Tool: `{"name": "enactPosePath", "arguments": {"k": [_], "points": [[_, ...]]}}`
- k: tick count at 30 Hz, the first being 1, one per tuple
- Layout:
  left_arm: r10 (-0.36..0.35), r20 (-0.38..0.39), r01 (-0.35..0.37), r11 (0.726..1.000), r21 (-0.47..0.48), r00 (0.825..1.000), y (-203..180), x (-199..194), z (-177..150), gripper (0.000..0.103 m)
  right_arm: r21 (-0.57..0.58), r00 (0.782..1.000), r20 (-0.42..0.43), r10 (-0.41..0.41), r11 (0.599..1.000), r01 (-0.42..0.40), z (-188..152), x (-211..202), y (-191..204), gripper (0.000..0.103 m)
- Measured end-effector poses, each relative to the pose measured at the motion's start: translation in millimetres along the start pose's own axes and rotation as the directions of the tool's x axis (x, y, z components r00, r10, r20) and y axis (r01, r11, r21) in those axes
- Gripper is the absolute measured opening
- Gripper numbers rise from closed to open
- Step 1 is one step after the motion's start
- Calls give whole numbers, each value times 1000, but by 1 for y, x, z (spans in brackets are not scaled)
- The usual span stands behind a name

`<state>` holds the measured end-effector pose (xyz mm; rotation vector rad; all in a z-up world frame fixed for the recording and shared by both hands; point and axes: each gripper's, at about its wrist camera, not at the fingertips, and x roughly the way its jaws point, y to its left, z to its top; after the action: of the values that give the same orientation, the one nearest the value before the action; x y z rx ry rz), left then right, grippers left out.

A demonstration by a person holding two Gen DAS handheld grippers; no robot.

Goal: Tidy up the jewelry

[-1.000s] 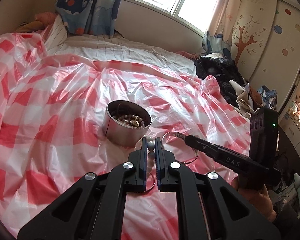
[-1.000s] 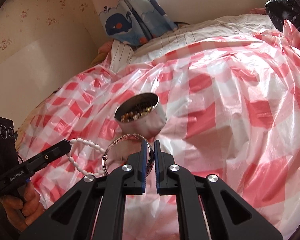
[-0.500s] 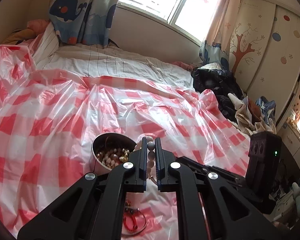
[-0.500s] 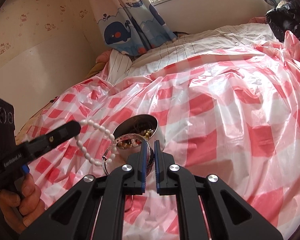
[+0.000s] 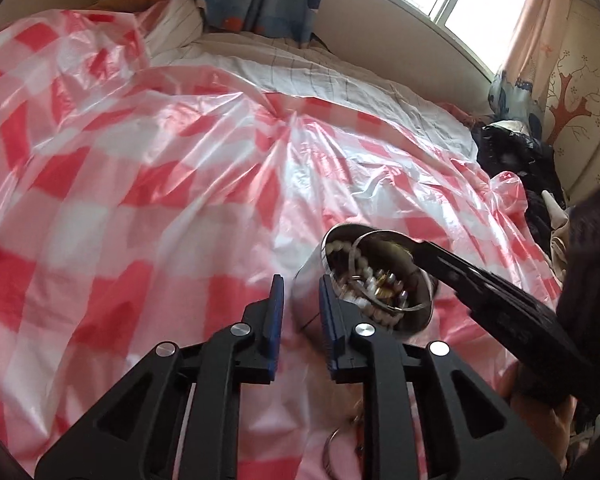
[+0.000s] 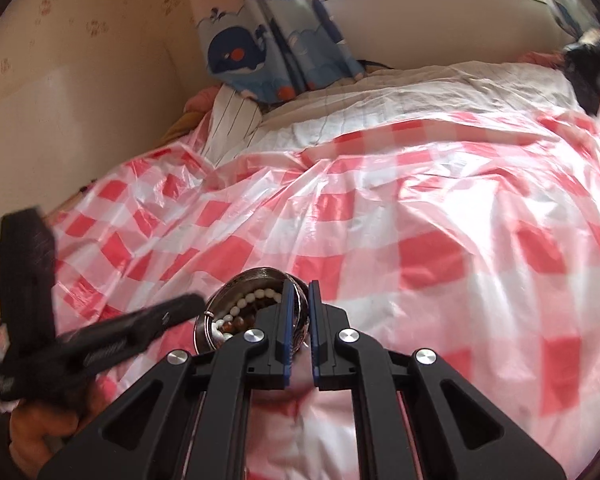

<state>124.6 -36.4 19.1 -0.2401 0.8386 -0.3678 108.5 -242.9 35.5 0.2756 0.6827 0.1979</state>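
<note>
Jewelry mostly fills the tin [image 5: 364, 280] at lower centre; my left gripper [image 5: 299, 296] gapes empty, my right gripper [image 6: 298, 312] pinches the bangle [image 5: 376, 272] (not yet released) above it.

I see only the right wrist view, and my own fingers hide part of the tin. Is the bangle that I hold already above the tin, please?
Observer: Yes. In the left wrist view the silver bangle hangs from the right gripper, and its lower part is inside the tin, on the white beads.
Operator: Does the left gripper hold something?
Observer: No. The left gripper is open with nothing between its fingers, close beside the tin's wall.
Operator: Is any jewelry outside the tin?
Observer: A small metal ring lies on the checked sheet below the left gripper; it is too blurred to say more.
</note>
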Motion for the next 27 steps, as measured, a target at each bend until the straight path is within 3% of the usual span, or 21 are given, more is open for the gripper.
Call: {"name": "enactPosePath", "arguments": {"k": [4, 7, 9, 12, 15, 21, 27], "points": [[4, -11, -4, 1000, 19, 1000, 4, -15, -23, 19, -63, 997, -57, -47, 997, 43, -5, 22, 13, 9], [6, -21, -4, 997, 77, 1000, -2, -26, -46, 21, -38, 998, -25, -66, 997, 65, -7, 2, 9, 23], [-2, -37, 5, 996, 84, 999, -3, -28, -55, 21, -22, 999, -25, -43, 999, 43, -12, -13, 7, 23], [3, -87, 10, 991, 137, 996, -11, -25, -67, 21, -21, 992, -119, 40, 999, -42, -40, -24, 12, 23], [30, -103, -10, 982, 188, 994, -18, -23, -71, 22, -9, 984, -170, 46, 999, -48, -65, -30, 16, 23], [55, -56, -38, 962, 270, 997, -29, -37, -78, 22, 39, 985, -169, 37, 999, -30, -82, -41, 10, 24], [51, -124, -11, 952, 305, 991, -31, -27, -86, 21, 69, 987, -156, 42, 997, -32, -84, -45, 5, 28]]}}
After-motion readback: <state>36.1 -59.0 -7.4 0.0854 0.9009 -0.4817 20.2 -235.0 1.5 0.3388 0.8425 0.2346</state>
